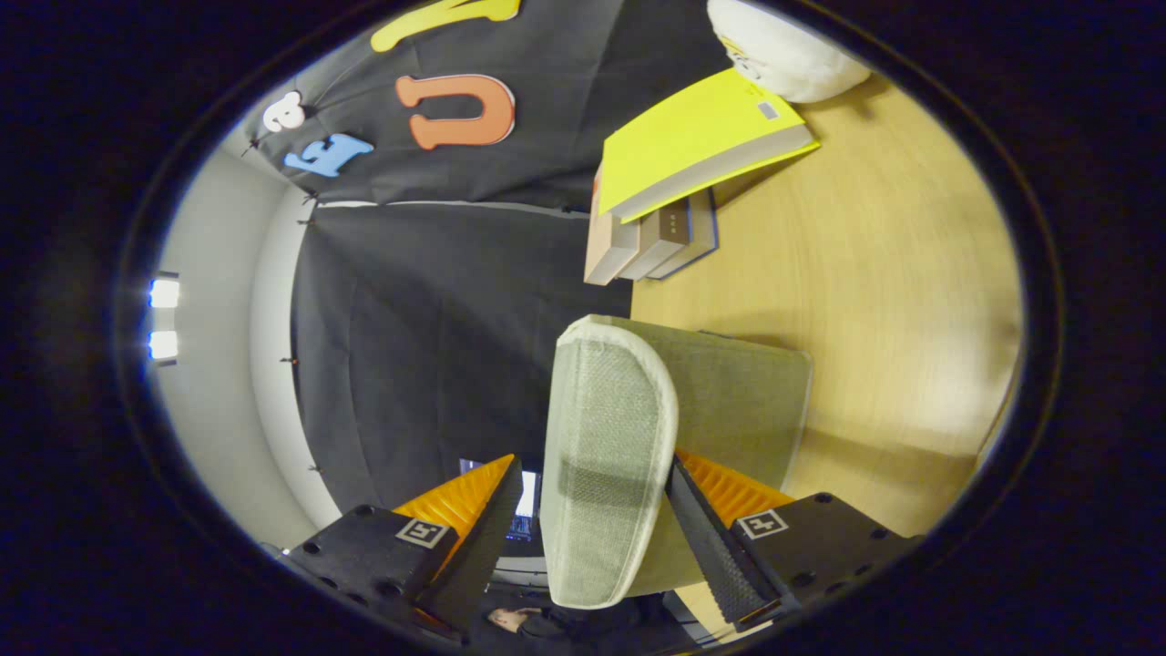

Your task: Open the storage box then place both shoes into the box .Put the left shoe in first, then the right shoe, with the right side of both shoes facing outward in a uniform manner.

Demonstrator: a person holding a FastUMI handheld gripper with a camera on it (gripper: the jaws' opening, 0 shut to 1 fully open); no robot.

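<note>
Box lid (608,474) between open tongs (592,538) (right finger touching).

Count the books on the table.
4, perhaps more hidden. A yellow book lies on top of three stacked ones: tan, grey, blue-edged, beyond the fabric box, whose flap sits between the gripper fingers.

The storage box (729,401) is half hidden behind its own lid (606,465), and the white plush (783,50) is cut off.
</note>
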